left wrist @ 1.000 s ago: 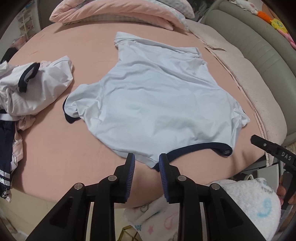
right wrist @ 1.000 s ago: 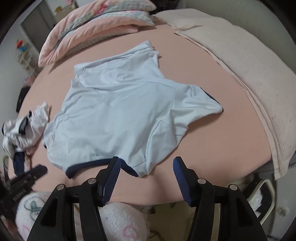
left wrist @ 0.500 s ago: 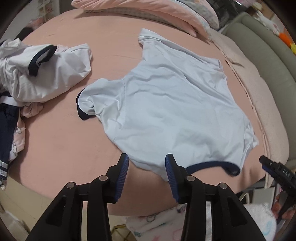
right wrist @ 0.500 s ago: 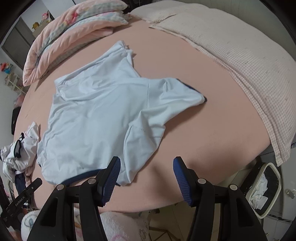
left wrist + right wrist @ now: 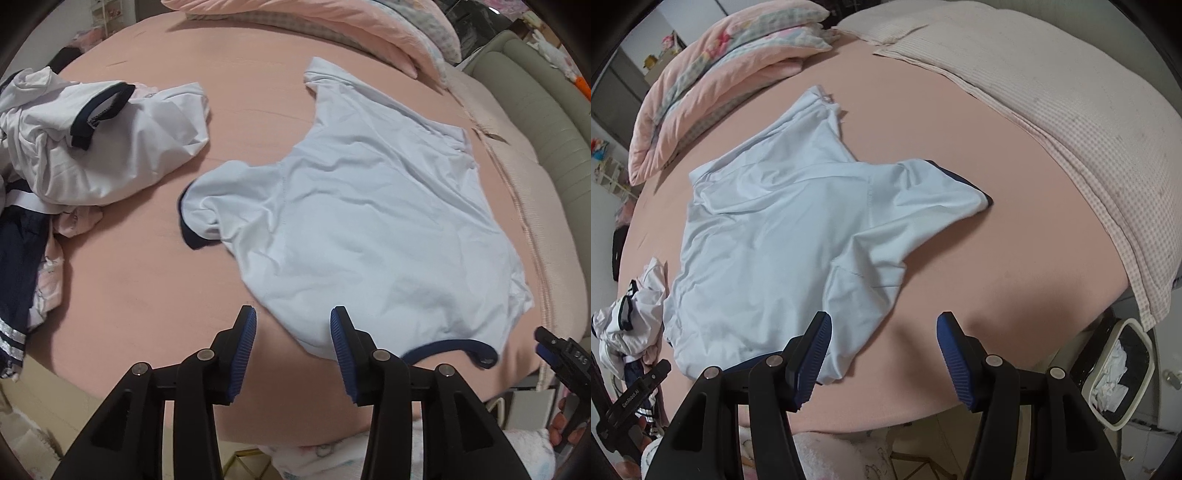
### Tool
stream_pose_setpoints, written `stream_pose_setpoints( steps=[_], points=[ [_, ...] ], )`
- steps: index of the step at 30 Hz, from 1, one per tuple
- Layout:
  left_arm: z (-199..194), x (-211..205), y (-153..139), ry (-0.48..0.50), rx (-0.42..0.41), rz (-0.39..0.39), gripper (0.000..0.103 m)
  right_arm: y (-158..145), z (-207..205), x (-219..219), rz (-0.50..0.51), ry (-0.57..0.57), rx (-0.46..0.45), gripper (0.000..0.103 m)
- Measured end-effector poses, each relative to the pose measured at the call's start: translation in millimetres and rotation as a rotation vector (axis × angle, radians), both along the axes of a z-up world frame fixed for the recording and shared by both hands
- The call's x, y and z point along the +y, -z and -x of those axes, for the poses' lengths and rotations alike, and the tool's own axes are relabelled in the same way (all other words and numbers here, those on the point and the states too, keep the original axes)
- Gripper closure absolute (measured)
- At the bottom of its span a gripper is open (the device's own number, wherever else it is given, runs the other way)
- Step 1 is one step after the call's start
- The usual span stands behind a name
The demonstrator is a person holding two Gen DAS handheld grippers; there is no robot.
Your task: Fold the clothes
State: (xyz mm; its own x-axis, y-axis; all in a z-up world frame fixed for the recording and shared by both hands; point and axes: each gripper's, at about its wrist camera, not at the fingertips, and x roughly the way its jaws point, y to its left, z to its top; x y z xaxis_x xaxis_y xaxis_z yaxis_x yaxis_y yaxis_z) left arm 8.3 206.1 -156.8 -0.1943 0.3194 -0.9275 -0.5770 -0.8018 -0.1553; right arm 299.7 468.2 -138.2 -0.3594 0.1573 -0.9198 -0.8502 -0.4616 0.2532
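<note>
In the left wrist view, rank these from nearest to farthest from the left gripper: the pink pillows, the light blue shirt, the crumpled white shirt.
From the left gripper:
1. Light blue shirt, spread out just ahead, its near edge by the right fingertip.
2. Crumpled white shirt, farther off to the left in the clothes pile.
3. Pink pillows, at the far end of the bed.

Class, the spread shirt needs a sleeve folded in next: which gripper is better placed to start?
Probably the left gripper: open, its tips already at the shirt hem; the right gripper mostly faces bare sheet.
</note>
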Motion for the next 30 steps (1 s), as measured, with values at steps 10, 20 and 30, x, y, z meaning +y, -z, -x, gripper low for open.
stream_pose_setpoints(
  steps=[10, 20, 30],
  points=[
    [16.5, 17.8, 14.1, 0.009, 0.039, 0.062, 0.064, 23.2, 2.2, 22.4, 0.022, 0.04, -0.041, 0.044],
    [40.5, 10.3, 21.2, -0.082, 0.006, 0.018, 0.064, 39.2, 13.4, 41.0, 0.064, 0.09, 0.033, 0.044],
    [57.9, -13.2, 31.5, -0.194, -0.068, -0.054, 0.047, 57.2, -10.1, 49.6, 0.214, 0.266, 0.239, 0.044]
  ],
)
